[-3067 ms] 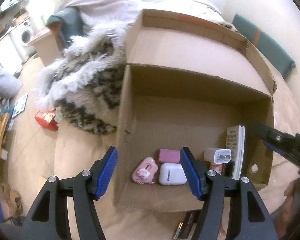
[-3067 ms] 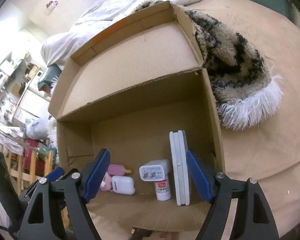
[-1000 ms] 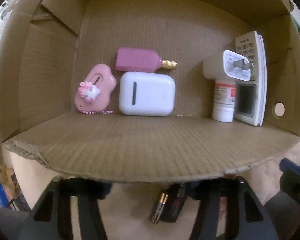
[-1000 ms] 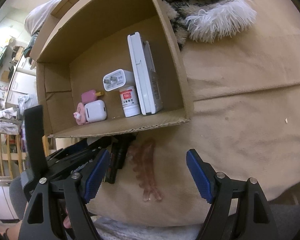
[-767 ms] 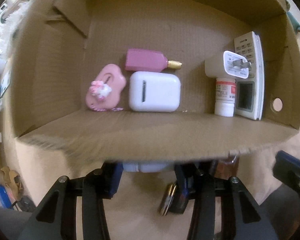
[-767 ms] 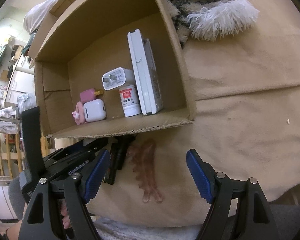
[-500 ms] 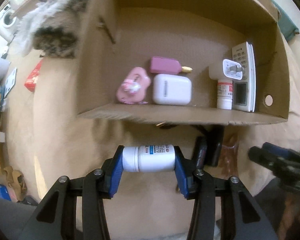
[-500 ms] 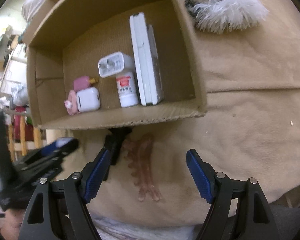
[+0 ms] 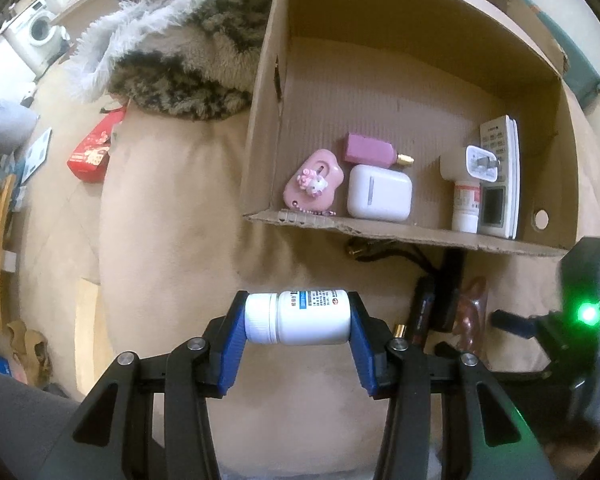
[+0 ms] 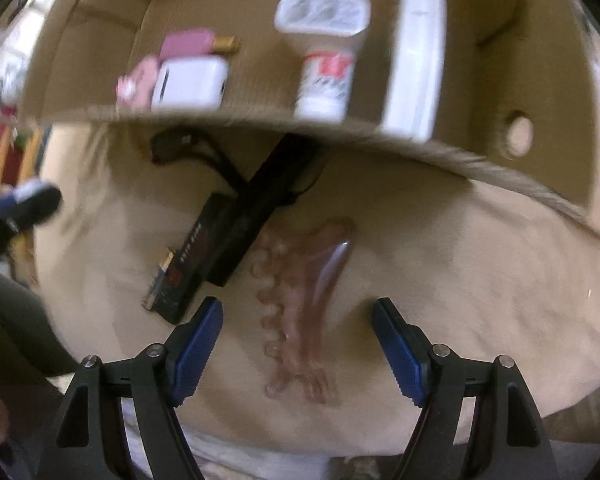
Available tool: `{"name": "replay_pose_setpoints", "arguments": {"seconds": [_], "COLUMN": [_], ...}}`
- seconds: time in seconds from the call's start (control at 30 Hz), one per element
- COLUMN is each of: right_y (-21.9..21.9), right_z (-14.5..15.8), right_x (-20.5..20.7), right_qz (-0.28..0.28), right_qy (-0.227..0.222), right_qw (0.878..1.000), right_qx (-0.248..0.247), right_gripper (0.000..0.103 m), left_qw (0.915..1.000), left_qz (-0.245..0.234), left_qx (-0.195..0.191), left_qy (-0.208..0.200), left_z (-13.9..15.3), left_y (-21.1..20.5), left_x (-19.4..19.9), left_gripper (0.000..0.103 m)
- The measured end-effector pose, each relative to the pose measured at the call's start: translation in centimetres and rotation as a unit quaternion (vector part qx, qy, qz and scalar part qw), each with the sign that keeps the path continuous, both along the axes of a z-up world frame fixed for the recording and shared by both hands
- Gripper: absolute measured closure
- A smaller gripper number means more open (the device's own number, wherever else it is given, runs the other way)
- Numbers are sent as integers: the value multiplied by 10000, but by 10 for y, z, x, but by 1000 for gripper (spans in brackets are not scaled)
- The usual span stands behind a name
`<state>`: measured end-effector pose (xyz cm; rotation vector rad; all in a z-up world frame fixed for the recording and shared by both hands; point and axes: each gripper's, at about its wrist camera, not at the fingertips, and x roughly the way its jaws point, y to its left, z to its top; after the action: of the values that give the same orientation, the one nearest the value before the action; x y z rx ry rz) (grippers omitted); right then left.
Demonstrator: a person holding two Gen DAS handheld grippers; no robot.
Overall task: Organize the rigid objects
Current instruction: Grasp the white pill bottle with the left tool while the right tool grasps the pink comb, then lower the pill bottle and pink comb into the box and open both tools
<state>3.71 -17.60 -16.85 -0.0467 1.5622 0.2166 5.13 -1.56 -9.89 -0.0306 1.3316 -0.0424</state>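
Note:
My left gripper (image 9: pixel 298 322) is shut on a white pill bottle (image 9: pixel 298 317), held sideways above the beige bedcover, in front of the cardboard box (image 9: pixel 268 100). The box holds a pink charm (image 9: pixel 314 186), a pink bottle (image 9: pixel 368 150), a white earbud case (image 9: pixel 379 193), a white charger (image 9: pixel 466 162) on a small bottle (image 9: pixel 466 208), and a remote (image 9: pixel 498 176). My right gripper (image 10: pixel 298 336) is open, low over a translucent pink hair claw (image 10: pixel 300 300) that lies between its fingers. Black items (image 10: pixel 228 232) lie just left of the claw.
A furry patterned blanket (image 9: pixel 188 60) lies left of the box. A red packet (image 9: pixel 94 152) sits on the floor at the left. The box's front edge (image 10: pixel 260 124) overhangs the black items. The right gripper's body (image 9: pixel 580 320) shows at the right of the left wrist view.
My left gripper closed on the white pill bottle and pulled it back from under the box edge. My right gripper moved down and closer to the hair claw.

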Motion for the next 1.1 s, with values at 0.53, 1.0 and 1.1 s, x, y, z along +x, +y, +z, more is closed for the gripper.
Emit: {"name": "replay_pose_setpoints", "arguments": {"seconds": [0.53, 1.0, 1.1], "right_y": [20, -21, -31], "right_z": [-1, 37, 53], "right_x": [-2, -17, -27], "right_qz": [206, -297, -433], "right_qy": [-602, -1073, -1329], "right_qw": [9975, 9936, 9898], "right_qx": [-317, 182, 289], "right_gripper": [60, 68, 68], "left_qw": [9998, 9994, 9990], "left_qz": [119, 291, 349], "left_qx": [-128, -39, -16], "left_qy": [-16, -197, -292], "left_z": [-6, 0, 5], "left_y": [9, 22, 24], "left_x": [14, 8, 7], "left_gripper": [60, 60, 60]}}
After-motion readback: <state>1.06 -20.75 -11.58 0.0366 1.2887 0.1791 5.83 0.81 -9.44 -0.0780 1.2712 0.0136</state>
